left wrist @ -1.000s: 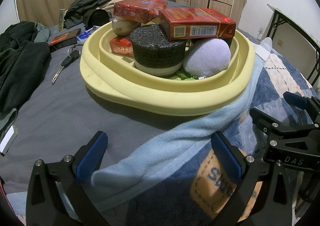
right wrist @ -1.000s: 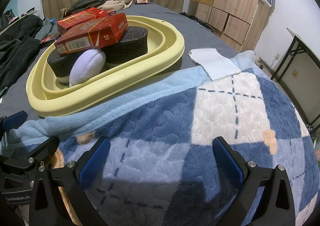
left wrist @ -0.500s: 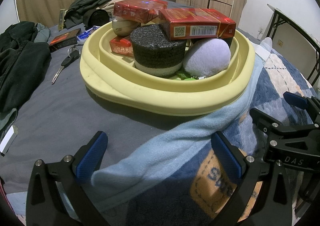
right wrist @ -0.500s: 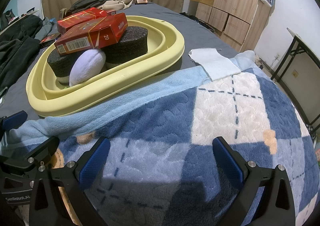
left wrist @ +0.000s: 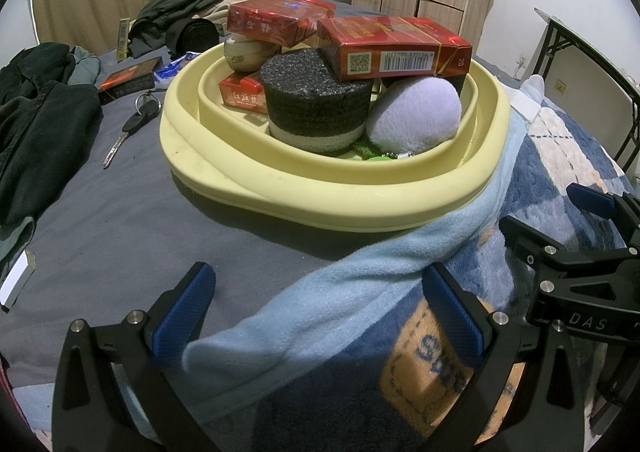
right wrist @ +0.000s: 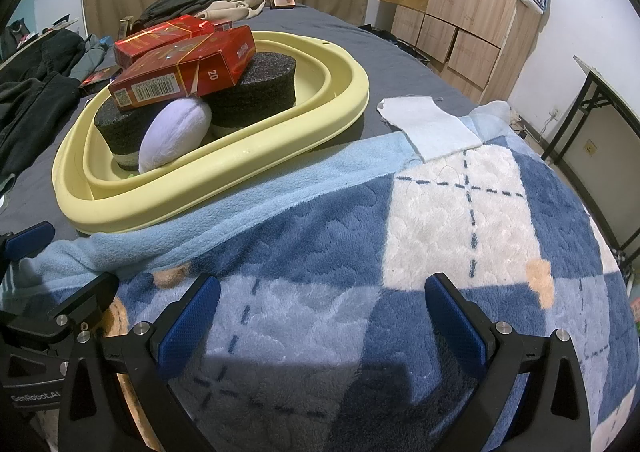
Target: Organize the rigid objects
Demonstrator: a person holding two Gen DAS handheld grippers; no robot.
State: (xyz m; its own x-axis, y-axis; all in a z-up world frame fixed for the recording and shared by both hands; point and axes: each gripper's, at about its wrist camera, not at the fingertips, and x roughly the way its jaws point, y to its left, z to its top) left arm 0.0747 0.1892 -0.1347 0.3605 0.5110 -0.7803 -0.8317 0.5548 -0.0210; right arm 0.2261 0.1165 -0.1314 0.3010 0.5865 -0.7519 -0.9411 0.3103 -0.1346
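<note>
Bare blanket (right wrist: 460,219) lies ahead of the right gripper (right wrist: 316,316), while the yellow basin (left wrist: 320,195), heaped with red boxes (left wrist: 396,47) and sponges (left wrist: 316,107), blocks the way beyond the left gripper (left wrist: 316,308).

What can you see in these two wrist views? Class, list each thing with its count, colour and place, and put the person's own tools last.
basin: one, pale yellow, on the grey bed sheet.
cartons: two, red, stacked on top of the pile in the basin.
small red box: one, low in the basin at the back left.
foam blocks: two, black, in the basin under the cartons.
plush ball: one, lilac-white, in the basin beside the foam.
key: one, black head, on the sheet left of the basin.
blanket: one, blue and cream check, in front of the basin.
white cloth: one, at the blanket's far edge.
dark clothes: a heap, far left.
left gripper: fingers apart, empty.
right gripper: fingers apart, empty.
</note>
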